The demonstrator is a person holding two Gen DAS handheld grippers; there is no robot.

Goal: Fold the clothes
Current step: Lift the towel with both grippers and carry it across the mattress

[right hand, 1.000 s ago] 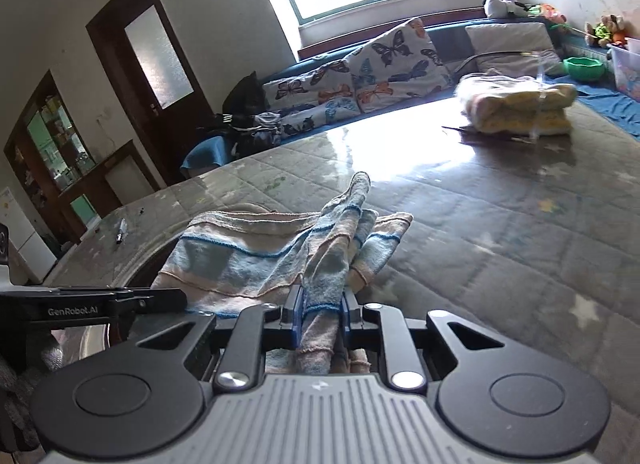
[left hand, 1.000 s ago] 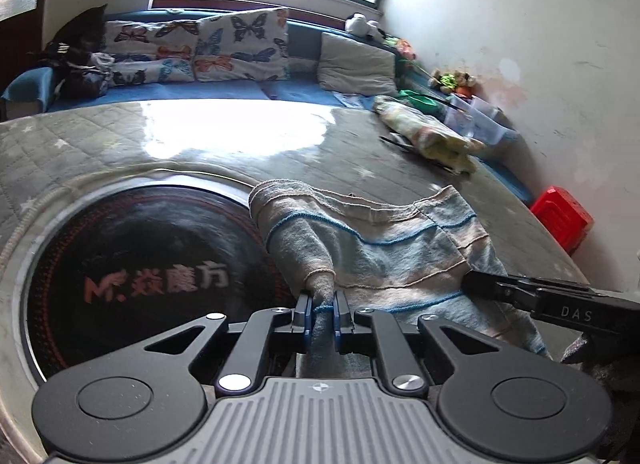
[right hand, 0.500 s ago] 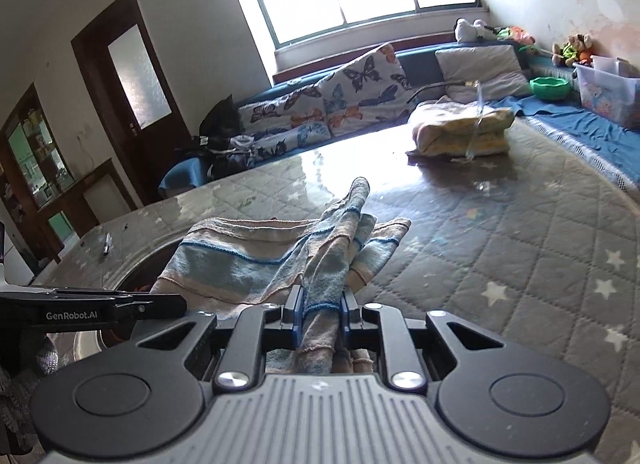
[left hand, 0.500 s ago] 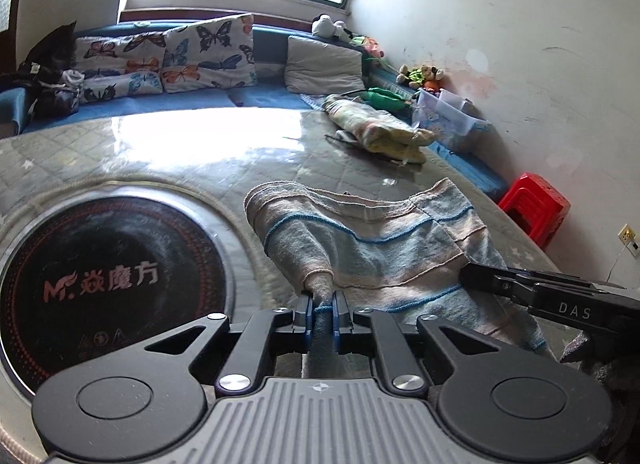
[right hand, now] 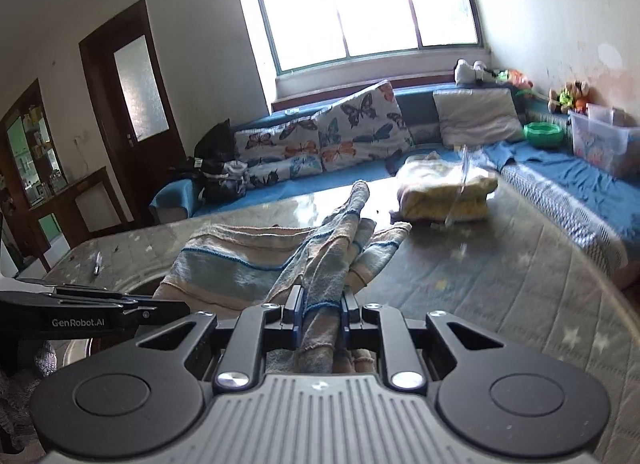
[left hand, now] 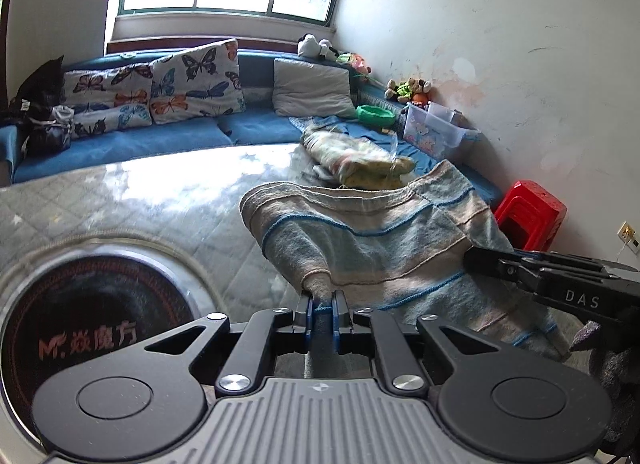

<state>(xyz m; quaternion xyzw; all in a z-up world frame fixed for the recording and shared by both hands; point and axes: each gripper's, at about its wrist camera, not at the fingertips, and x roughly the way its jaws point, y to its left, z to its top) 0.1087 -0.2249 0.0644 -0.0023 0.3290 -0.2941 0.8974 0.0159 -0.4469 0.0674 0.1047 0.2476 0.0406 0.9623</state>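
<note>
Sunlit room: big window (right hand: 368,4) at the back, blue bench sofa (left hand: 132,144) running along it with butterfly cushions (left hand: 196,82), brown door (right hand: 132,104) on the left wall. Work surface is a large round table under a grey quilted cover (right hand: 500,284) with star prints, glare coming off the far part.

Readable text: the dark round inset (left hand: 92,324) in the table is showing an "M" logo plus Chinese characters in orange. "DAS" is printed on the right gripper body as seen from the left wrist view; "GenRobot.AI" on the left gripper body as seen from the right wrist view.

Striped garment (left hand: 380,240), beige and pale blue with blue lines, is hanging stretched between the two grippers above the table, its lower part draping toward the cover. Left gripper (left hand: 322,306) is clamping a bunched corner between closed fingers. Right gripper (right hand: 320,306) is pinching a thicker gathered fold, fingers closed on it.

Room to move: quilt right of the garment is lying open out to the table edge. A yellowish folded bundle (right hand: 444,194) is sitting at the far edge, apart from the garment. Red stool (left hand: 530,210) is standing by the right wall, off the table.
</note>
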